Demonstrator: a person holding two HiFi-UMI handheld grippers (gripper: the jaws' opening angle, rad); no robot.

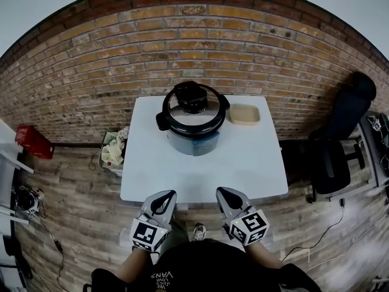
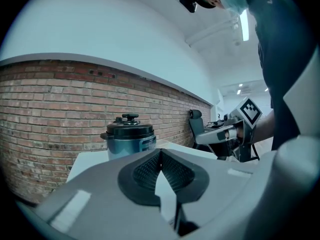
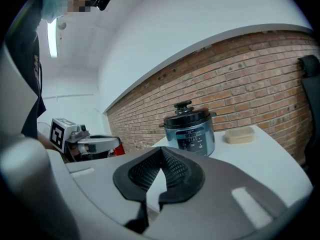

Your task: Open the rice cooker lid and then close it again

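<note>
While lid (image 1: 206, 111) sits shut on rice cooker (image 1: 194, 140), centre-far on worktop (image 1: 255, 169), neither tool is near it. Left hand-held gripper (image 1: 165, 197): at near edge, jaws together, nothing held. Right hand-held gripper (image 1: 225, 194): same, empty. Step, my read: not engaged w/ cooker, so either pre-open or finished. If pre-open, next: reach fwd, part jaws, take lid knob (image 1: 191, 96), lift.

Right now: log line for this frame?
lid: on rice cooker | left gripper: shut, empty | right gripper: shut, empty | both by table near edge, short of cooker
</note>
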